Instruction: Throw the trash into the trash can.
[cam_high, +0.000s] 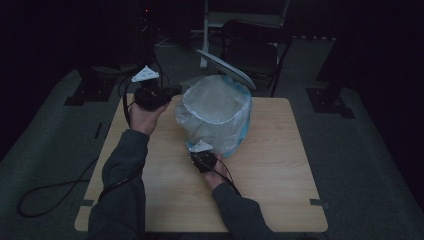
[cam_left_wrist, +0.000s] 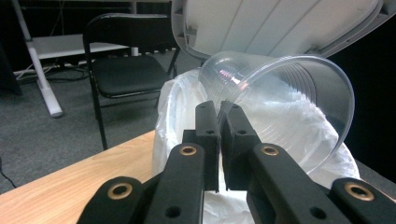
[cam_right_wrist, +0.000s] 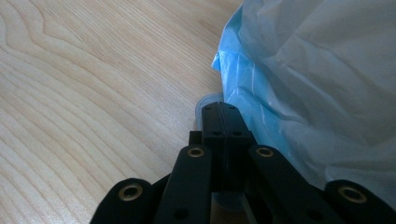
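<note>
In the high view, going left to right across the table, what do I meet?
Left hand-held gripper with its grey three-cornered plate → right hand-held gripper at the bin's foot → bag-lined bin with its lid up → bare tabletop.

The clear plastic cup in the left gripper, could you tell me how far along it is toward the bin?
Done: the bin's lid is up. In hand: the left gripper pinches the clear cup by its wall, tilted over the bag-lined bin; the right gripper is shut at the bin's base. Left: releasing the cup.
</note>
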